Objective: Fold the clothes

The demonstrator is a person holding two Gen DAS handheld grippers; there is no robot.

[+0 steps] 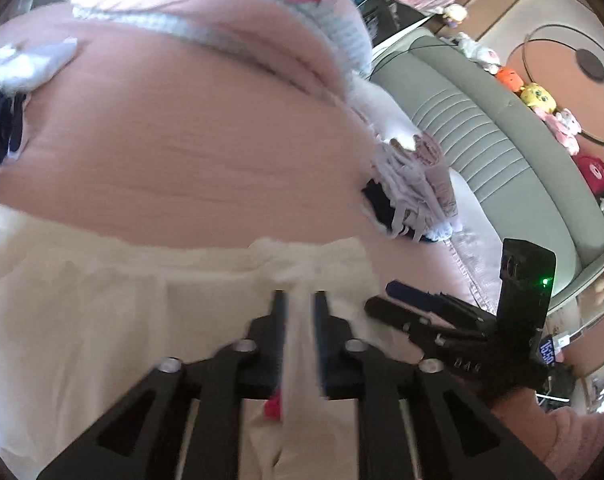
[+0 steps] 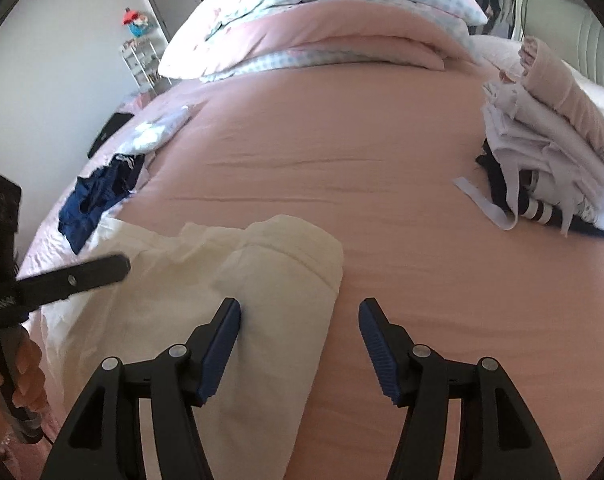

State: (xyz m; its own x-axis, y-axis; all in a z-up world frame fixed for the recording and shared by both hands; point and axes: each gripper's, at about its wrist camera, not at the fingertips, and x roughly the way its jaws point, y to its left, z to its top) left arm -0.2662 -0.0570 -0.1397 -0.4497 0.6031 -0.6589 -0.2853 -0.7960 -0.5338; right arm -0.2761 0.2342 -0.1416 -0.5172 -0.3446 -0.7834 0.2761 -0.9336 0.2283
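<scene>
A cream-white garment (image 2: 269,280) lies on the pink bed sheet (image 2: 342,140) near the front edge, its right part folded into a thick band. It fills the lower left wrist view (image 1: 101,320). My left gripper (image 1: 299,296) has its jaws nearly closed with a ridge of the white cloth between them. It shows from the side in the right wrist view (image 2: 117,266). My right gripper (image 2: 299,308) is open above the garment's folded right edge, holding nothing. It also appears in the left wrist view (image 1: 386,300).
A stack of folded clothes (image 2: 550,152) sits at the right. A crumpled navy garment (image 2: 97,200) and a white-blue one (image 2: 157,130) lie at the left. A folded duvet and pillow (image 2: 322,20) lie at the far end. A grey headboard (image 1: 482,128) carries plush toys.
</scene>
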